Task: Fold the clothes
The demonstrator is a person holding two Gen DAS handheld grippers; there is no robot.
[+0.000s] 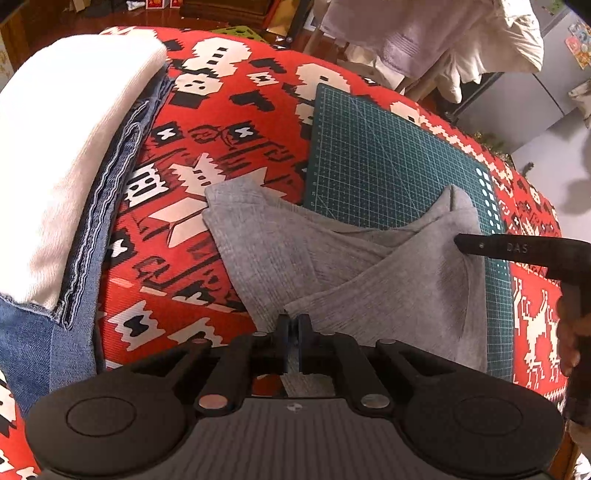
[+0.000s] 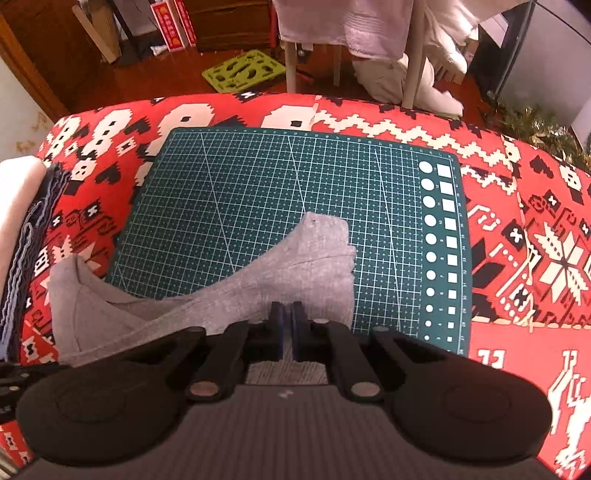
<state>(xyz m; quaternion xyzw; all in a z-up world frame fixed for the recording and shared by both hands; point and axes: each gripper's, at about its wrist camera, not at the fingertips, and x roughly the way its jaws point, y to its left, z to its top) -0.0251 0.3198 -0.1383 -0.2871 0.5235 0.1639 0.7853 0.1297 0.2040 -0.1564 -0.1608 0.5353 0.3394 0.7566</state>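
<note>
Lying partly on the dark green gridded cutting mat [image 2: 280, 206] and partly on the red, white and black patterned cloth [image 2: 524, 229] covering the desk is a light grey knit garment [image 2: 236, 291], rumpled, with two pointed ends raised toward the far side.

Left gripper [image 1: 294, 332]: jaws drawn nearly together, a strip of the grey garment's near edge between them. Fabric rises in a ridge from the jaws toward the mat.

Right gripper [image 2: 287, 321]: jaws close together with only a thin gap, grey fabric directly at and below the tips; a grip on the garment looks likely. In the left wrist view a black finger of this gripper reaches in from the right and touches the garment's right-hand fold over the mat's edge. Part of a hand [image 1: 572, 332] shows at that frame's right border.

Left of the garment, apart from it: a stack of folded blue denim [image 1: 110, 206] with a folded white cloth [image 1: 62, 140] on top.

Beyond the desk: pale laundry [image 2: 332, 26] hanging, a lime green perforated tray [image 2: 245, 72] on the wooden floor.
</note>
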